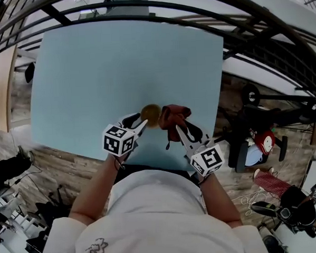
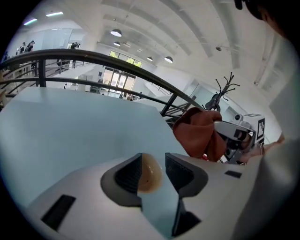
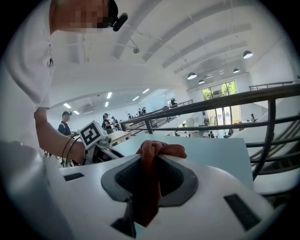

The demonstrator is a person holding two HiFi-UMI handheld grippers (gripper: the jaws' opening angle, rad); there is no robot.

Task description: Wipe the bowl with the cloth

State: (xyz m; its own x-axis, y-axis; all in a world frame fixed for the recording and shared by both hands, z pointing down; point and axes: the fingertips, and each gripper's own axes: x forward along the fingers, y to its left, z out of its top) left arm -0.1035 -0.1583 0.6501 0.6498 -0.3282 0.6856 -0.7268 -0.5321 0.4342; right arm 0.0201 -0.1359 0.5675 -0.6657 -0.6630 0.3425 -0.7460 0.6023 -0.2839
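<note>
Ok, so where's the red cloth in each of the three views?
Head view: the cloth is just right of centre, beside the bowl, at the tips of the right gripper.
Left gripper view: the cloth is right of centre, bunched above the table's edge.
Right gripper view: the cloth is dead centre, clamped between the jaws.
Shared landmark: the light blue table.
</note>
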